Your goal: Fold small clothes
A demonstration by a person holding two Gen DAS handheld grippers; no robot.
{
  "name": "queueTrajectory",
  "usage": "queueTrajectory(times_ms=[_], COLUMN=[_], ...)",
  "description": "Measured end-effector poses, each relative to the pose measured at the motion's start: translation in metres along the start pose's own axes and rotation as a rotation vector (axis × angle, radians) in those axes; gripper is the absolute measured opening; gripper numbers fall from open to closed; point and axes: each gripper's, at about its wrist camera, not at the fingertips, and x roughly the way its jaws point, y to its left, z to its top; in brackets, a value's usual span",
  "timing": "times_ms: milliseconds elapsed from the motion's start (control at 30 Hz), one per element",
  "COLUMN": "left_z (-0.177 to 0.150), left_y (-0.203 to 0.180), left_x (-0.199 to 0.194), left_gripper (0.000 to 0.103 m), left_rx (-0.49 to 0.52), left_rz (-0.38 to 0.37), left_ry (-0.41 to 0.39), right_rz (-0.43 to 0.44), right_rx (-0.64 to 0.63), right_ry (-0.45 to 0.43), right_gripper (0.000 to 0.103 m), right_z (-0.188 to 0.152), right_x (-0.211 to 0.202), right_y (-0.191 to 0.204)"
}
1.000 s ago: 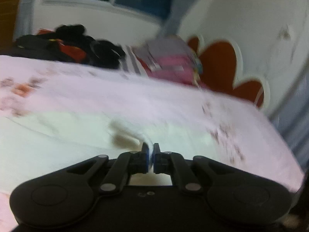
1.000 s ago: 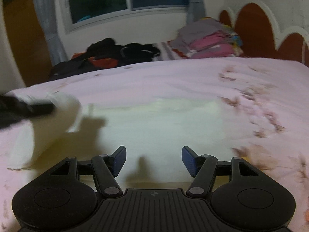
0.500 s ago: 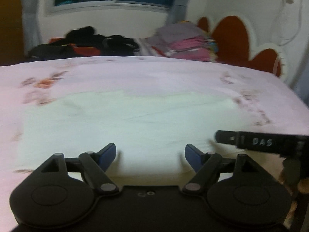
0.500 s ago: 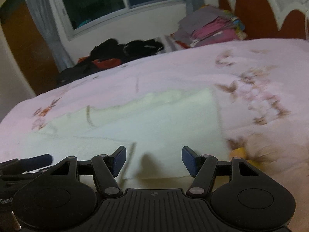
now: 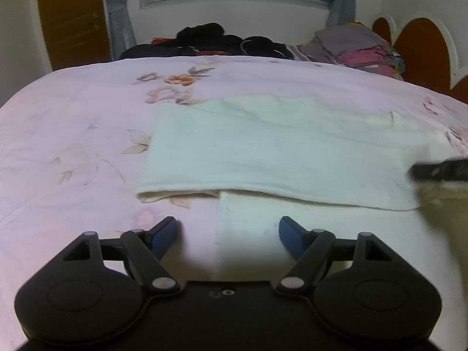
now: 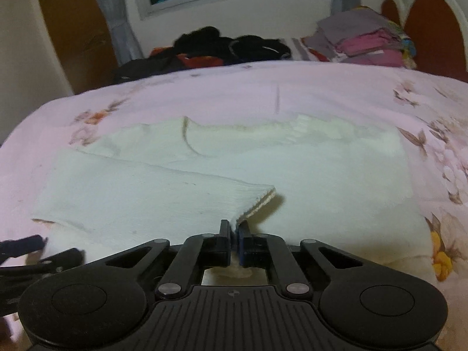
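Cream-white knitted garment [image 6: 163, 193], soft and ribbed, lies spread across the middle of the bed with the pale pink floral bedsheet [image 5: 73, 134], reaching toward the near edge. One layer is already turned over another; the folded edge runs side to side in the left wrist view.

Right gripper [image 6: 233, 231]: fingers together, clamped on a corner of the garment's upper layer. The corner stands slightly raised, its double edge showing just beyond the tips.

Left gripper [image 5: 228, 232]: fingers apart, nothing between them. It hovers over the near part of the garment, short of the folded edge, straddling the line where cloth meets sheet.

Handling, as judged: light, limp, no stiffness at all. It will sag and drape from any single hold, and the knit likely stretches if pulled hard. Not slippery, not fragile. The thick folded edge gives the pads something to bite. Best holds are the corners or the hem, two points at once so the lifted layer stays flat; the free near-left corner [image 5: 143, 197] looks like the natural place for the open fingers.

Far edge of bed: heap of dark clothes [image 5: 216, 41] and a stack of folded grey and pink clothes [image 5: 359, 46] toward the far right corner, well apart from the work.
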Motion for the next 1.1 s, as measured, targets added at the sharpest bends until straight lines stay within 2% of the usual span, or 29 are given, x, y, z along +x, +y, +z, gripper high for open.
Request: queueTrajectory(times_ms=[200, 333, 500, 567, 667, 867, 967, 1033, 1100], left_z=[0.006, 0.011, 0.014, 0.014, 0.012, 0.008, 0.013, 0.017, 0.021], left_y=[0.007, 0.014, 0.020, 0.018, 0.011, 0.009, 0.014, 0.017, 0.017], left_x=[0.005, 0.009, 0.009, 0.008, 0.005, 0.008, 0.005, -0.002, -0.012], left_gripper=[0.080, 0.078, 0.053, 0.035, 0.018, 0.015, 0.015, 0.018, 0.025], left_rx=[-0.026, -0.064, -0.088, -0.068, -0.047, -0.032, -0.072, -0.085, -0.083], left_rz=[0.025, 0.039, 0.040, 0.022, 0.011, 0.025, -0.001, -0.018, -0.034], left_ry=[-0.019, -0.033, -0.069, -0.084, -0.104, -0.103, -0.078, -0.073, -0.087], right_rz=[-0.014, -0.060, -0.114, -0.131, -0.128, -0.180, -0.234, -0.265, -0.227], right_rx=[-0.021, -0.012, 0.041, 0.044, 0.084, 0.103, 0.094, 0.094, 0.104], right_ry=[-0.128, -0.114, -0.034, -0.007, 0.024, 0.008, -0.022, -0.061, -0.083], right_gripper=[0.004, 0.004, 0.004, 0.004, 0.004, 0.004, 0.004, 0.004, 0.004], right_z=[0.033, 0.039, 0.023, 0.016, 0.007, -0.001, 0.000, 0.002, 0.006], right_x=[-0.043, -0.049, -0.034, -0.025, -0.013, -0.010, -0.018, -0.026, -0.032], right_y=[-0.016, -0.042, -0.078, -0.088, -0.101, -0.108, -0.107, -0.106, -0.103])
